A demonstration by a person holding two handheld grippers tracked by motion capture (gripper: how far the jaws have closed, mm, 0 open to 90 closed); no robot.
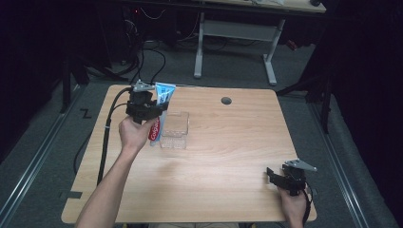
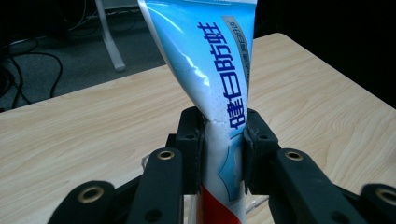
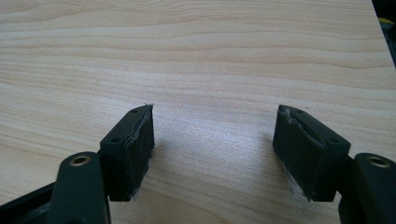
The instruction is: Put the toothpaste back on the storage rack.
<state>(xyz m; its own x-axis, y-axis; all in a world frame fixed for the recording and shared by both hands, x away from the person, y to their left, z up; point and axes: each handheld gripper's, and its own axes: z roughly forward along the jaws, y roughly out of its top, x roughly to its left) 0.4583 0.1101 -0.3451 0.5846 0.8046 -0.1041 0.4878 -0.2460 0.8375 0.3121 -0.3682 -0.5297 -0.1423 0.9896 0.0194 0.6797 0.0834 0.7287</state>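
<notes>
Our left hand-held gripper (image 2: 219, 140) clamps toothpaste tube (image 2: 210, 70) at middle, lifting it above desk (image 1: 228, 156) beside clear box (image 1: 175, 128), likely for dropping in. Our right hand-held gripper (image 3: 212, 140) rests near corner, jaws apart, holding nothing.

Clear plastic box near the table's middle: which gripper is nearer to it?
Left. The left gripper, shut on the toothpaste tube, is right beside the clear plastic box. The right gripper rests open near the table's near right corner, far off.
</notes>
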